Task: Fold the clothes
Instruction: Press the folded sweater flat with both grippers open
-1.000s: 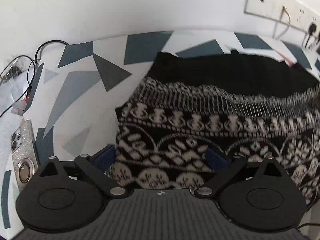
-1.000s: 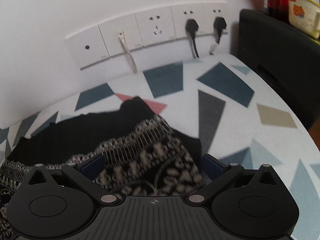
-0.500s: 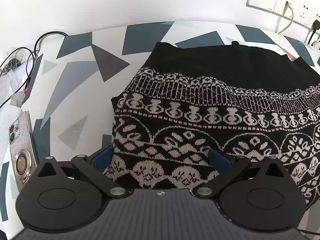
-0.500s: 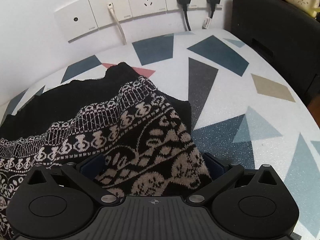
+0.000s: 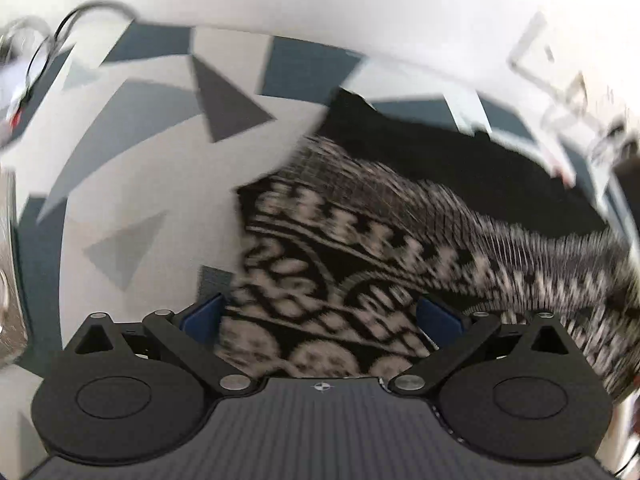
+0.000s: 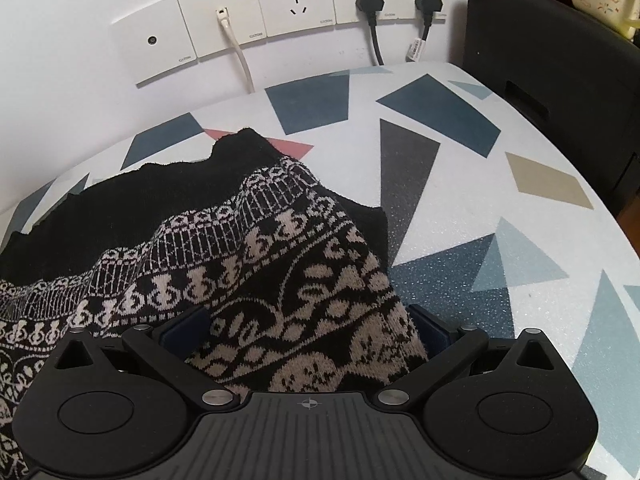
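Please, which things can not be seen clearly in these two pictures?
- Left wrist view: motion blur smears the sweater pattern and the wall sockets.
- Left wrist view: the phone is cut by the left edge.
- Right wrist view: the gripper body hides the sweater's near edge.

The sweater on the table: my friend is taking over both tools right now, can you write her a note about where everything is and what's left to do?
Left tool: open, fingers wide on either side of the patterned sweater at its near left part. This view is blurred by motion, so the contact is unclear.
Right tool: open, straddling the sweater's near right corner, not clamped.
Sweater: lies on the triangle-print table. The patterned near part is raised in a ridge over the plain black far part.
Done: neither tool has a grip, and it is unclear how far the fold has got.
Left: close both tools on the near edge, finish the fold and smooth it flat.
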A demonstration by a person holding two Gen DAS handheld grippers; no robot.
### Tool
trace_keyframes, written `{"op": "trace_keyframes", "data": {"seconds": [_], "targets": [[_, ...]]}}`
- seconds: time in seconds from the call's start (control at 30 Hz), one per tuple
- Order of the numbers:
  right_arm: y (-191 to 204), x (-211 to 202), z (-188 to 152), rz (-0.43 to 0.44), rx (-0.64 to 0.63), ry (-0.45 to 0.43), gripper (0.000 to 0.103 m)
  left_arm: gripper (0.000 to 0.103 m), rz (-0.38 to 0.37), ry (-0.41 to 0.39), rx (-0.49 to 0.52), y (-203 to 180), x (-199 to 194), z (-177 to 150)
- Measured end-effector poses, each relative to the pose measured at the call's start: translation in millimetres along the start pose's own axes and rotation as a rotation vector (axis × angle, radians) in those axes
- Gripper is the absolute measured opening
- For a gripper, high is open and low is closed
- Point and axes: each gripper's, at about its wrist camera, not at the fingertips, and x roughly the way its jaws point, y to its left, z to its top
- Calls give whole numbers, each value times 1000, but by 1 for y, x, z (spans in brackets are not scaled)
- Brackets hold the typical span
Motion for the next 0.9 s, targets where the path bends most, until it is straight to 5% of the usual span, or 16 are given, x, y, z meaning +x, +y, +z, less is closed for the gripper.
{"op": "trace_keyframes", "data": {"seconds": [0.47, 0.9], "targets": [[7, 3, 1, 14, -11, -25, 102, 103, 0, 23, 197, -36, 18, 3], [-5, 5, 0, 34, -2, -99, 102, 103, 18, -30, 214, -39, 18, -8]]}}
